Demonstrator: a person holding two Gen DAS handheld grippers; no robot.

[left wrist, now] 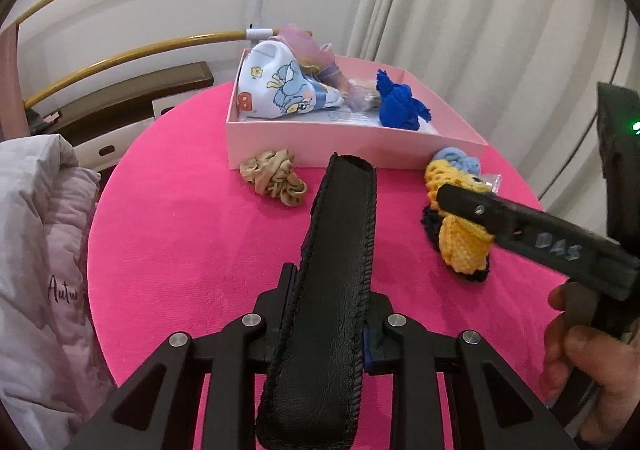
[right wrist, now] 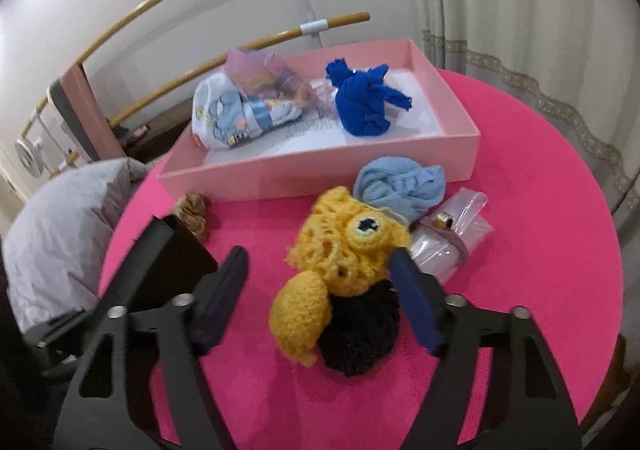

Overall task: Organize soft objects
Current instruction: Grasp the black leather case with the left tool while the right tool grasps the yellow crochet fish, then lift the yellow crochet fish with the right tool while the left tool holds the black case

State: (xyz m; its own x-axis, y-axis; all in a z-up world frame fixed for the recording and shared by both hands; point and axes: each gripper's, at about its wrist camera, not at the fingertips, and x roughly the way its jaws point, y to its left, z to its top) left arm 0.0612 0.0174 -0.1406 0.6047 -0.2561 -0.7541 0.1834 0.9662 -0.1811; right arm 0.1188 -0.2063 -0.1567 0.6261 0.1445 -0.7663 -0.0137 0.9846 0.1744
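Note:
My left gripper (left wrist: 326, 334) is shut on a long black leather pouch (left wrist: 336, 270) that points toward the pink box (left wrist: 340, 143). The pouch also shows at the left of the right wrist view (right wrist: 172, 262). My right gripper (right wrist: 320, 270) is open, its fingers either side of a yellow crocheted toy (right wrist: 340, 254) lying on a black knitted piece (right wrist: 360, 334); the toy also shows in the left wrist view (left wrist: 460, 242). The box (right wrist: 320, 173) holds a printed white cloth (right wrist: 228, 117), a blue cloth bundle (right wrist: 364, 101) and a purple item (right wrist: 256, 77).
On the round pink table (right wrist: 520, 209) lie a light blue cloth (right wrist: 400, 185), a clear plastic bag (right wrist: 452, 238) and a beige scrunchie (left wrist: 274, 177). A grey garment (left wrist: 36, 250) lies to the left. Curtains and wooden rails stand behind.

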